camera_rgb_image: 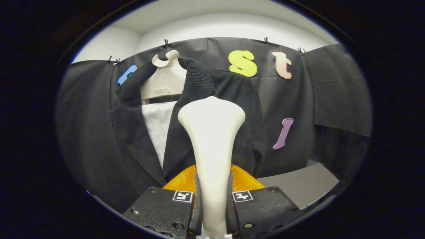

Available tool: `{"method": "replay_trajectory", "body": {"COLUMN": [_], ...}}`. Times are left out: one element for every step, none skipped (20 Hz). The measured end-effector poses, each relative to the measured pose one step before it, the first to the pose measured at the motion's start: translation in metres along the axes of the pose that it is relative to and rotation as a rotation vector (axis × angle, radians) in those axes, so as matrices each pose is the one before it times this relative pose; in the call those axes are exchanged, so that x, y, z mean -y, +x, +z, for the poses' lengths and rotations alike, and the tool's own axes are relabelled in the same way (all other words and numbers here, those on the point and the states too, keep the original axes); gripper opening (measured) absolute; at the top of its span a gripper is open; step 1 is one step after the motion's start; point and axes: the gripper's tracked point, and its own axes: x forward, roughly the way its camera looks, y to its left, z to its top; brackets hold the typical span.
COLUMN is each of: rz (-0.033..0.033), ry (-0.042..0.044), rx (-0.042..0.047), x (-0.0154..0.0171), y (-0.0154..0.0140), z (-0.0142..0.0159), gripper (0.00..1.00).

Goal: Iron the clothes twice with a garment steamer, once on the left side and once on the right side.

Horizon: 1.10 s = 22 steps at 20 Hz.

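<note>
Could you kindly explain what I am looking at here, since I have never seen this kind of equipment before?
Gladly. The picture comes from a wide-angle camera that rides on a hand-held claw and looks forward along its two fingers, the dark parts at the bottom. A person carries this tool; there is no robot arm.

Both fingers press on the handle of a white garment steamer, one on each side, so the claw is shut on it. The steamer's wide head points up towards the clothes.

Just beyond the steamer hangs a dark jacket on a pale hanger, with a white shirt showing between its lapels. The steamer head sits in front of the jacket's right-hand panel; I cannot tell whether it touches the cloth. A grey surface lies lower down, to the right.
</note>
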Motion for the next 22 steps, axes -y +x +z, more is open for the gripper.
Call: {"method": "replay_trajectory", "body": {"rz": [0.00112,-0.00094,-0.00354,-0.00348,-0.00092,-0.00059,-0.00217,-0.00204,-0.00108,-0.00176,-0.00284,-0.00375,-0.00122,-0.00196,-0.00232,-0.00219,-0.00320,-0.00125,-0.00035,-0.00138,0.00253,-0.00195], "ry": [0.00124,0.00402,-0.00213,0.00047,0.00196,0.00190,0.00081,0.00033,0.00215,0.00244,-0.00386,-0.00341,-0.00208,-0.00069,-0.00023,-0.00068,-0.00327,-0.00416,-0.00481,-0.00358,-0.00390,-0.00345], "rx": [-0.00630,-0.00574,-0.00453,-0.00385,-0.00629,-0.00785,-0.00575,-0.00723,-0.00974,-0.00986,-0.00669,-0.00666,-0.00923,-0.01146,-0.01104,-0.00618,-0.00748,-0.00795,-0.00652,-0.00786,-0.00769,-0.01088], "x": [-0.00056,0.00008,0.00099,0.00006,-0.00043,-0.00001,-0.00023,0.00030,0.00109,0.00087,-0.00020,0.00076,-0.00018,0.00068,0.00024,0.00023,0.00144,-0.00027,0.00065,0.00016,0.00107,0.00083], "y": [-0.00005,0.00051,-0.00051,-0.00109,0.00082,-0.00093,0.00108,-0.00052,0.00120,0.00071,0.00161,0.00084,0.00061,0.00067,0.00089,0.00098,0.00274,0.00359,0.00257,0.00237,0.00113,0.00073], "z": [-0.00379,-0.00387,-0.00403,-0.00373,-0.00523,-0.00435,-0.00619,-0.00523,-0.00554,-0.00620,-0.00572,-0.00549,-0.00676,-0.00759,-0.00739,-0.00596,-0.00386,-0.00367,-0.00517,-0.00572,-0.00818,-0.00779], "gripper": [0.30,0.30,0.30,0.30,0.30,0.30,0.30,0.30,0.30,0.30,0.30,0.30,0.30,0.30,0.30,0.30,0.30,0.30,0.30,0.30,0.30,0.30]}}
